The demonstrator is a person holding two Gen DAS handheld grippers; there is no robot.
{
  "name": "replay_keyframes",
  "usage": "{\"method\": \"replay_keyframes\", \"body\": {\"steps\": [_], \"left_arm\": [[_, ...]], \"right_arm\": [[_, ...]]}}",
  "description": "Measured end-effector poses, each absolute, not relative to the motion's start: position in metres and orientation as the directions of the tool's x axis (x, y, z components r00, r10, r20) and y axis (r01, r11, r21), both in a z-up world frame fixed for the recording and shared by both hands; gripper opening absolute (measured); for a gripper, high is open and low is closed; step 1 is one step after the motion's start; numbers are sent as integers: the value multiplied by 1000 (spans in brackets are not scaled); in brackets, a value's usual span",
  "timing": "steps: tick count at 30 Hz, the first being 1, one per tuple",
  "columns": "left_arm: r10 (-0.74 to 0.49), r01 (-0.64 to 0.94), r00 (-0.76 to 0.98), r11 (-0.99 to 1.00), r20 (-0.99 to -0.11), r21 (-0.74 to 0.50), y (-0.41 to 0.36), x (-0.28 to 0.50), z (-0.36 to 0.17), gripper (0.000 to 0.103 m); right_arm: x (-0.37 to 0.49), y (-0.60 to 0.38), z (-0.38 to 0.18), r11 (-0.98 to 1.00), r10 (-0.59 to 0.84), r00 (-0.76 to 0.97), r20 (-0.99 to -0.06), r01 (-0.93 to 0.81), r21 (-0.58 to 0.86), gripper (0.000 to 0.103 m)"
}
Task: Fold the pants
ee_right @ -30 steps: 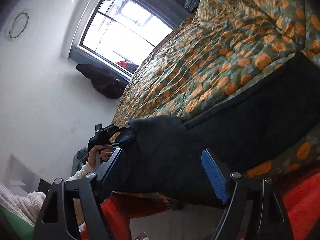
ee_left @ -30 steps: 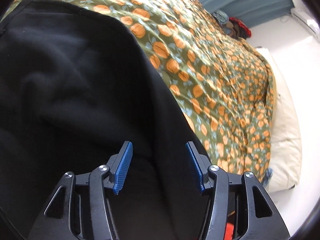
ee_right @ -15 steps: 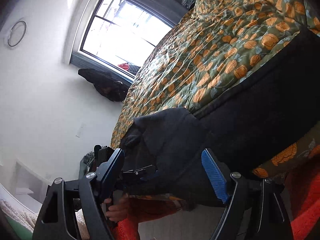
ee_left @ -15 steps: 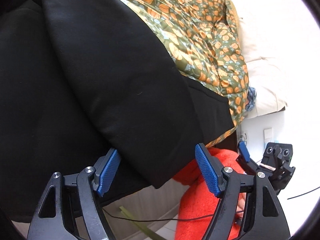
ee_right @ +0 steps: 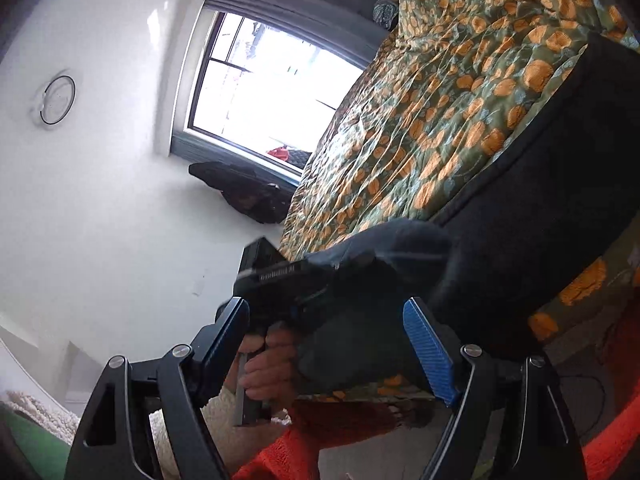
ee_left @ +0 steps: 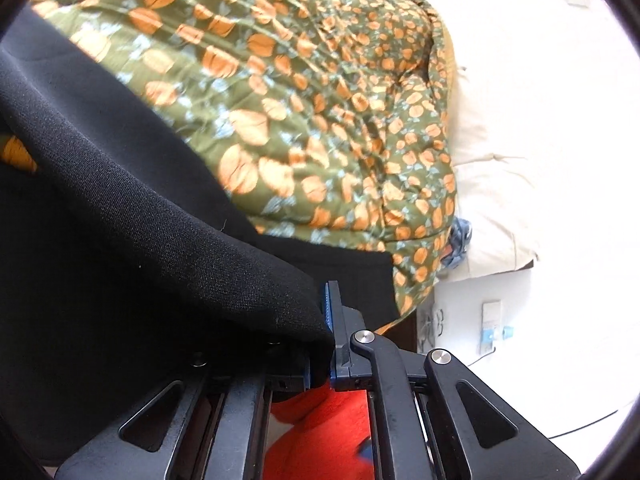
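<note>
Between your left tool's (ee_left: 320, 344) closed-up fingers: a fold of the black pants (ee_left: 132, 240), gripped | ahead of it: floral bedspread (ee_left: 320, 92) under the pants | your right tool (ee_right: 340, 340): spread wide, gripping nothing, pants (ee_right: 520, 220) just beyond its fingertips.

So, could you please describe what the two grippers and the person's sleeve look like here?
Both grippers are matte black plastic linkages with silver pivot screws and triangular cut-outs. The right gripper carries ribbed blue pads; the left gripper shows the same blue ribbing on its one exposed pad. The left hand is bare-skinned, with a fluffy cream sleeve. No cables show on either gripper.
</note>
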State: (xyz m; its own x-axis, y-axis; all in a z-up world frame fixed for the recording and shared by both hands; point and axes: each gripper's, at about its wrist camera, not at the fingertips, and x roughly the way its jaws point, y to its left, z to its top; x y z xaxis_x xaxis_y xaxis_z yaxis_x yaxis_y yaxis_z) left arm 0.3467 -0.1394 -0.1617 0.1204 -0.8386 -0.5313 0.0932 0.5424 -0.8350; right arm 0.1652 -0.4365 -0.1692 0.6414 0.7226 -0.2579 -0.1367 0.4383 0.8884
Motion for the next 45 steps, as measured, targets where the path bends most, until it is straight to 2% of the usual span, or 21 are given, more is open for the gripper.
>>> {"method": "replay_keyframes", "body": {"steps": [3,9,13,17,21,23,28,32,41,42,44,45], "left_arm": [[-854,87,146,513,-499,-854,-143,369,-137,3],[-865,76,232,472,-445,-878,-125,404,-102,3],[-821,24,309,511,-480,-859,-107,420,-126,3],[-803,-127,360,462,-475,-878,-85,430,-170,3],[-803,-172,385,421,-454,-890,-74,432,-181,3],[-803,-169,392,417,-449,-893,-73,433,-179,3],[-807,-157,394,413,-440,-897,-68,433,-174,3],[-809,-151,387,418,-442,-896,-65,429,-177,3],[-802,-140,349,467,-485,-873,-70,410,-189,3],[-801,-137,345,473,-489,-871,-70,408,-191,4],[-797,-127,335,491,-503,-862,-70,401,-193,5],[-794,-119,329,503,-512,-856,-71,397,-194,7]], "right_arm": [[179,-391,-174,435,794,536,-288,-170,884,81],[211,-359,-191,541,763,502,-407,-152,827,81],[226,-352,-219,505,771,481,-416,-65,860,81],[229,-360,-235,491,736,528,-424,15,871,81],[238,-359,-248,382,756,551,-354,68,922,81],[244,-347,-252,368,767,539,-347,74,927,81],[242,-360,-268,256,667,663,-338,222,941,81],[225,-398,-263,189,512,791,-335,277,942,81],[219,-446,-271,54,379,867,-324,328,943,79],[220,-449,-270,50,378,868,-322,329,943,72],[222,-461,-269,76,395,858,-329,327,942,43],[226,-461,-265,122,403,842,-358,338,933,14]]}}
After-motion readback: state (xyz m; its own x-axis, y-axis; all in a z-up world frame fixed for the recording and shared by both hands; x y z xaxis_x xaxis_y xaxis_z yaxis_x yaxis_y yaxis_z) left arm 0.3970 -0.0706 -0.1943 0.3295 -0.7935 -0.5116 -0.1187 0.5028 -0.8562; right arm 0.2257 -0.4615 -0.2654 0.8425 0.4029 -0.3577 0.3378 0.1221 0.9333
